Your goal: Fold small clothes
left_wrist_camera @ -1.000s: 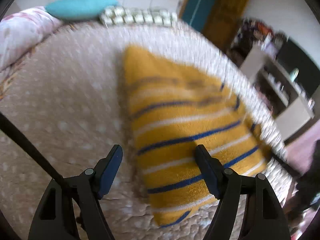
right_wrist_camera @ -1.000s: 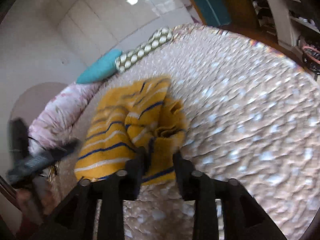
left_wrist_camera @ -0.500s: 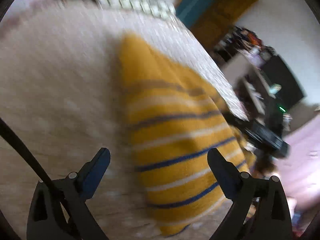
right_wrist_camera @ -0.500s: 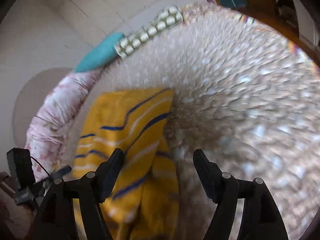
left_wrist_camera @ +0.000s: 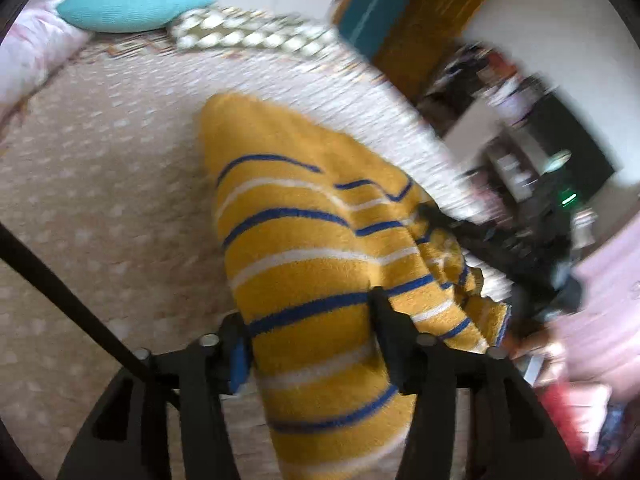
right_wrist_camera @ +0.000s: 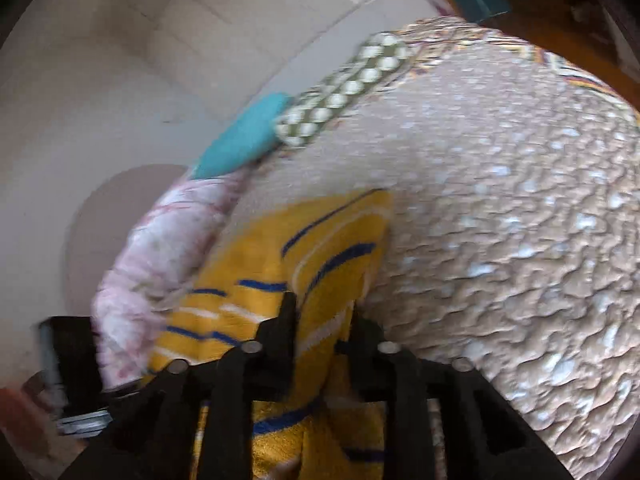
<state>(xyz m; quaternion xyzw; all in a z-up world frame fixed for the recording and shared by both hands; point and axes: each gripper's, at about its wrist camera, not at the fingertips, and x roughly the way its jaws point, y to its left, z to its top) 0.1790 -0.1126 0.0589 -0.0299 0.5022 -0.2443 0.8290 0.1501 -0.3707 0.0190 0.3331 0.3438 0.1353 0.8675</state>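
A yellow garment with blue and white stripes lies partly folded on the bed. My left gripper straddles its near end. Its jaws are closing, with the thick fabric between them. The left fingertip sits at the garment's left edge and the right one rests on top of the cloth. In the right wrist view the same garment runs under my right gripper, whose jaws are closing and pinch a narrow fold of its right edge. That right gripper shows as a blurred black shape at the garment's far right side.
The bed cover is beige and bumpy with pale spots. A teal pillow and a checked cushion lie at the head. A pink floral quilt is bunched along the left side. Shelves and clutter stand beyond the right edge.
Both grippers opened wide half a second ago and have narrowed again over the garment. The right gripper moved along the garment's right edge and has pinched it again.
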